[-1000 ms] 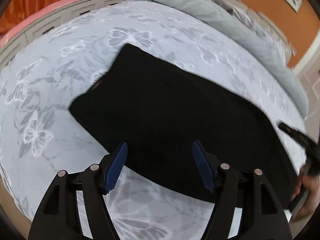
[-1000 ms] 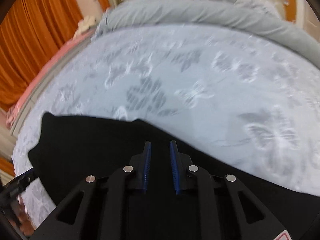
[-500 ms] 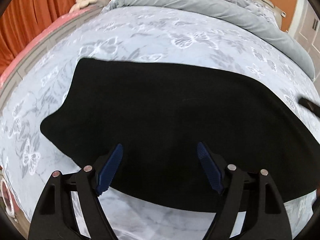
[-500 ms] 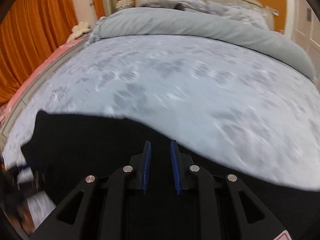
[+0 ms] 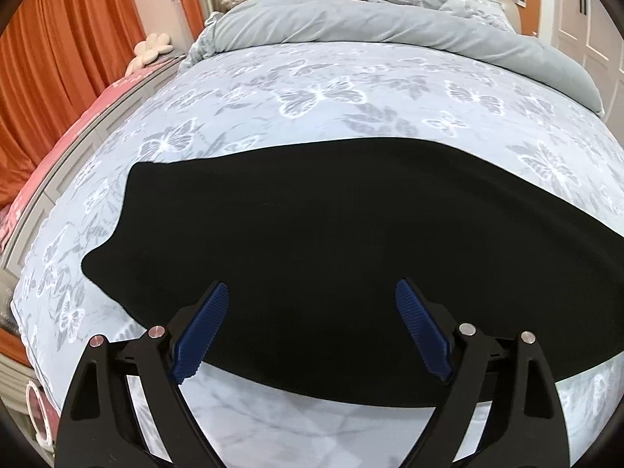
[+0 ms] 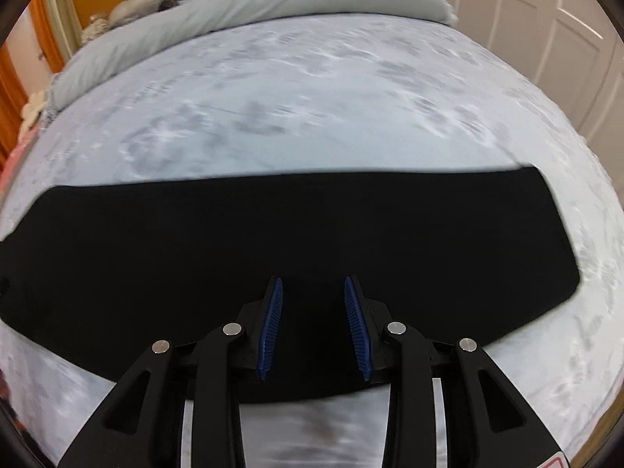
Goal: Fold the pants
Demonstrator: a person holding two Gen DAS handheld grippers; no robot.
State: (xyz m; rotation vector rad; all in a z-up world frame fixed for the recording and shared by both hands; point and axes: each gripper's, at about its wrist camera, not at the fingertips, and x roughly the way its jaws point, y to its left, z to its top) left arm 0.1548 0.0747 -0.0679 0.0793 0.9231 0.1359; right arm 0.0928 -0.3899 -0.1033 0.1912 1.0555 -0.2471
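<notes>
pants [image 5: 331, 241] cut off at right edge; bedsheet [image 6: 312, 89] motion-blurred, pattern unclear

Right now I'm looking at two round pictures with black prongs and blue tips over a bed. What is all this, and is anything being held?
No robot here: a person carries a hand-held two-finger gripper in each hand, each with a wide-angle camera looking forward along its fingers. That lens makes the pictures round and the bed bulge.

One picture comes from the left gripper, the other from the right gripper. The blue strips are ribbed finger pads.

A pair of black pants lies flat, in a long strip, on the butterfly-print bedspread. A grey duvet is bunched near the headboard, and orange curtains hang on the left.

Nothing is held. Both grippers are open, the left one wider, and each is aimed at the pants.
</notes>
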